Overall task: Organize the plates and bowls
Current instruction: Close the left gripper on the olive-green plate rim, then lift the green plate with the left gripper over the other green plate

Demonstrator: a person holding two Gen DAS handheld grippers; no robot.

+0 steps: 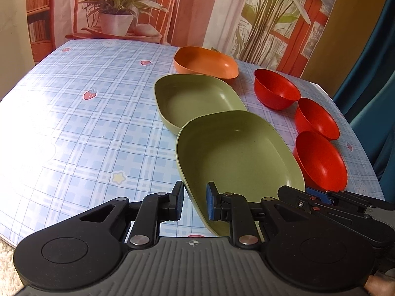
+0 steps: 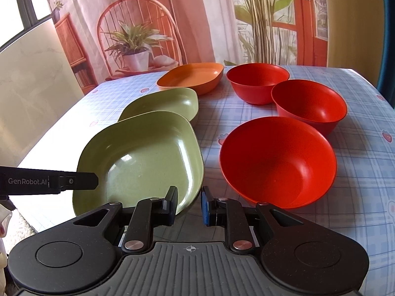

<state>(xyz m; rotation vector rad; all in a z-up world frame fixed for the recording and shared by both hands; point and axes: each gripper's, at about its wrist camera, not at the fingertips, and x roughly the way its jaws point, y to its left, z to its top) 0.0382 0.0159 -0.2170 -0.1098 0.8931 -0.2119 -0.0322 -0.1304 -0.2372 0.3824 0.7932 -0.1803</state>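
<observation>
My left gripper [image 1: 195, 203] pinches the near green plate's [image 1: 237, 148] rim at the table's [image 1: 74, 123] near edge; it looks light, stiff, slick.

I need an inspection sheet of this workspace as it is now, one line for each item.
Surface: table with a blue checked cloth, flat, no spills seen.
Job's things: near green plate, its far edge over the rim of the far green plate; orange plate behind them; red bowls in a row, far, middle and near, all upright and empty.
Clutter: nothing seen.
Grippers: left gripper has its jaws narrow across the near green plate's rim and appears to grip it; right gripper has its jaws narrow, and a grip cannot be told.
Cables: nothing seen.
Surroundings: printed backdrop behind the table, blue curtain at its side.
</observation>
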